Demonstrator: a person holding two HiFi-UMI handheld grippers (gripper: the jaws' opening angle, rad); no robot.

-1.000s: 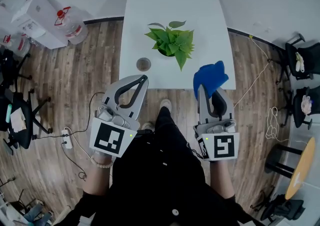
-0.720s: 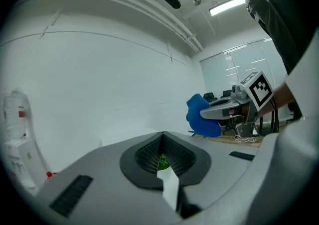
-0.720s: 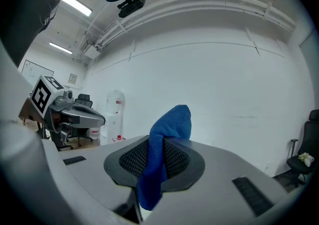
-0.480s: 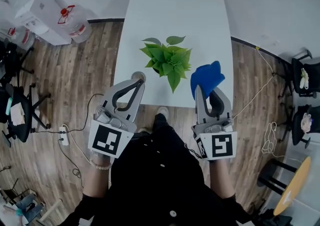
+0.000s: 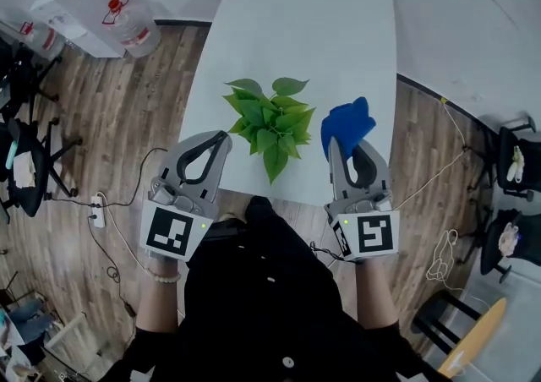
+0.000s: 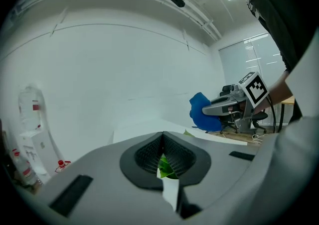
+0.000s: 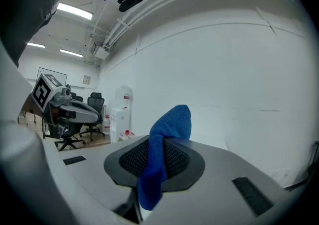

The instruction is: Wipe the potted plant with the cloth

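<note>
Overhead, the potted plant (image 5: 269, 122) stands near the front edge of the white desk (image 5: 313, 25), between the left gripper (image 5: 222, 136) and the right gripper (image 5: 334, 145), which carries the blue cloth (image 5: 347, 121). A hard swipe could tip the plant or tear leaves, since nothing steadies it. Along the left gripper, its fingers (image 6: 145, 154) are pressed together and empty, with a leaf showing beyond. Along the right gripper, the fingers (image 7: 180, 162) pinch the cloth, which bunches above them.
</note>
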